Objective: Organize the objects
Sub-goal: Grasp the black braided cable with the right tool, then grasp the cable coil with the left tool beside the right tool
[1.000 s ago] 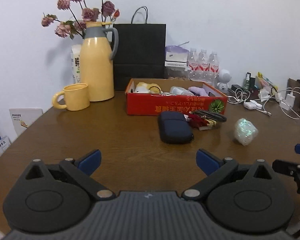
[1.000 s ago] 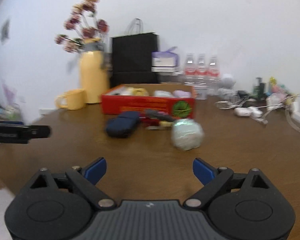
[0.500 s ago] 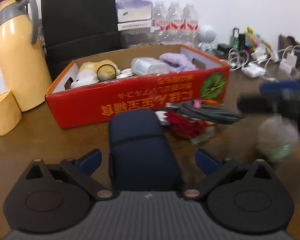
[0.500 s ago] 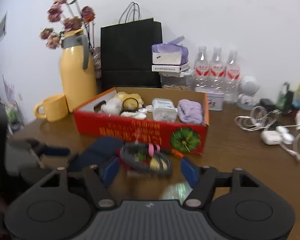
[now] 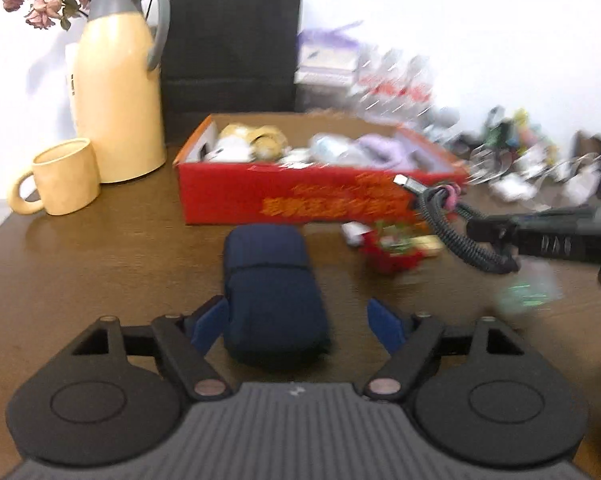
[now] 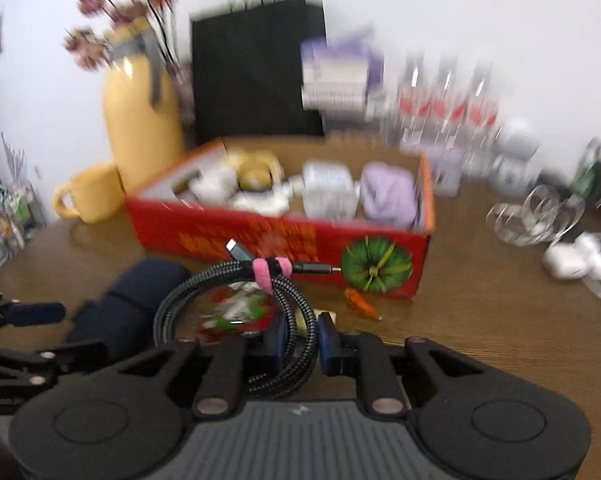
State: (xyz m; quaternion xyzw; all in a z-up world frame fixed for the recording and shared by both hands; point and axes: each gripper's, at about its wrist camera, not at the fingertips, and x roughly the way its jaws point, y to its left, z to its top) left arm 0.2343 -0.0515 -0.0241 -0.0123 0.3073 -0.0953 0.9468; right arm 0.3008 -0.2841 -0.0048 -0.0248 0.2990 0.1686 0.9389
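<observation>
A navy zip pouch point(image 5: 272, 292) lies on the brown table point(image 5: 100, 272), between the blue pads of my left gripper point(image 5: 296, 322). Its jaws are closing; a gap still shows at the right pad. My right gripper point(image 6: 302, 336) is closing on a coiled black braided cable point(image 6: 220, 280) tied with a pink strap, and the pads pinch its loop. In the left wrist view that cable point(image 5: 448, 220) hangs above the table from the right gripper point(image 5: 496, 240). Behind stands the red cardboard box point(image 6: 280, 236), which holds several small items.
A red snack packet point(image 6: 236, 312) lies under the cable and a shiny ball point(image 5: 528, 292) sits to the right. Yellow jug point(image 5: 116, 96), yellow mug point(image 5: 64, 176) and black paper bag point(image 5: 228, 44) stand at the back left. Bottles point(image 6: 444, 100) and white cables point(image 6: 532, 220) crowd the right.
My left gripper moved forward until the pouch sat between its jaws, which narrowed. My right gripper swung over to the cable, closed on it and raised it off the table.
</observation>
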